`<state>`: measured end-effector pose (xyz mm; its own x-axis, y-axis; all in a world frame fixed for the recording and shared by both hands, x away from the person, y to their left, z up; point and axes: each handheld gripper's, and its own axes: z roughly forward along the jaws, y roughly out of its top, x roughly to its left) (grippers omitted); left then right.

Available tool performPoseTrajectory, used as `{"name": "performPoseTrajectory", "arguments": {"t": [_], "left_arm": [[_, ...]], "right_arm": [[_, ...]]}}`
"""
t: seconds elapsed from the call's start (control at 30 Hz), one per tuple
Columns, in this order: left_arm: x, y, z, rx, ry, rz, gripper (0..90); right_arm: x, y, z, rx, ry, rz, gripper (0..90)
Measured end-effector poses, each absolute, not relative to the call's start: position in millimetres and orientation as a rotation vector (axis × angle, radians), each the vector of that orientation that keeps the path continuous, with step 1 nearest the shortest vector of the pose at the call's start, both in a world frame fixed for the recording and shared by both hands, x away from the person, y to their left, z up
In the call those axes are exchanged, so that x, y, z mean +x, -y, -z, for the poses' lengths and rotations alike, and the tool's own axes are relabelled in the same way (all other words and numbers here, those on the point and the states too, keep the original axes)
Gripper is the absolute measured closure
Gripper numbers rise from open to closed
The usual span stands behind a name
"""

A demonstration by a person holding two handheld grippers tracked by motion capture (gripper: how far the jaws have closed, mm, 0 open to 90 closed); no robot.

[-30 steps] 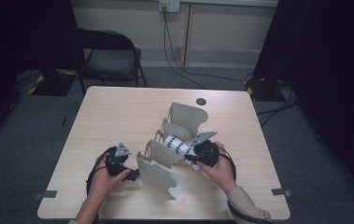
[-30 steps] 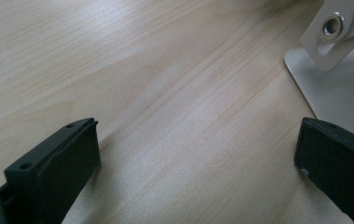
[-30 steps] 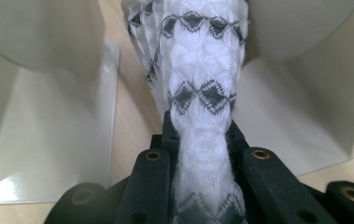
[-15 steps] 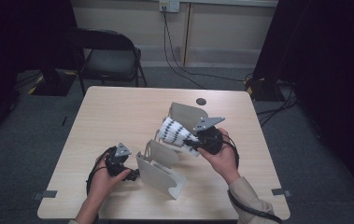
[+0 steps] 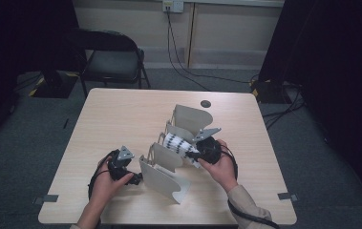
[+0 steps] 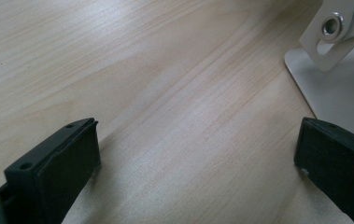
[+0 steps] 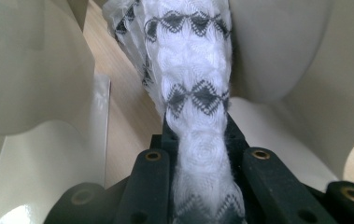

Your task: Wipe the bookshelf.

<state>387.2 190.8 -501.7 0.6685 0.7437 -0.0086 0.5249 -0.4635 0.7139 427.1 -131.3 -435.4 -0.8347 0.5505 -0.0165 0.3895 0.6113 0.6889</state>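
A cream rack [image 5: 162,179] of several upright dividers stands in the middle of the wooden table [image 5: 121,119]. My right gripper [image 5: 190,153] comes in from the right and is shut on a white knitted cloth [image 5: 177,144] with black diamond bands. The cloth hangs in a gap between two middle dividers. In the right gripper view the cloth [image 7: 193,84] is pinched between the jaws of the right gripper [image 7: 197,135], with a divider [image 7: 30,70] on each side. My left gripper [image 5: 138,177] rests low beside the rack's front plate. Its jaws [image 6: 198,144] stand wide apart over bare wood, near the rack's base [image 6: 338,88].
A black chair [image 5: 111,57] stands behind the table's far left corner. A small dark round cap [image 5: 206,103] sits in the table's far side. Cables run across the floor at the back and right.
The right gripper lifted the cloth toward the far dividers, then came back down and nearer, into the middle gap. The left gripper stayed still.
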Motion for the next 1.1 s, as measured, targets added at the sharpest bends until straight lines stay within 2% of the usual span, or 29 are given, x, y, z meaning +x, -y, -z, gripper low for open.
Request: {"name": "performPoseTrajectory", "arguments": {"t": [0.47, 0.77, 0.9, 1.1], "left_arm": [[387.2, -190.7, 501.9, 2.171, -0.973, -0.396, 0.0], [387.3, -190.7, 501.8, 2.171, -0.972, -0.394, 0.0], [387.3, -190.8, 501.8, 2.172, -0.971, -0.394, 0.0], [387.3, -190.6, 502.0, 2.169, -0.973, -0.396, 0.0]], "right_arm": [[424.1, 134.2, 464.5, 0.827, -2.658, -0.987, 77.5], [419.7, 138.3, 469.0, 0.788, -2.679, -0.980, 76.9], [416.8, 139.8, 460.7, 0.752, -2.675, -0.981, 76.9], [409.2, 143.2, 419.2, 0.653, -2.600, -1.070, 77.0]]}}
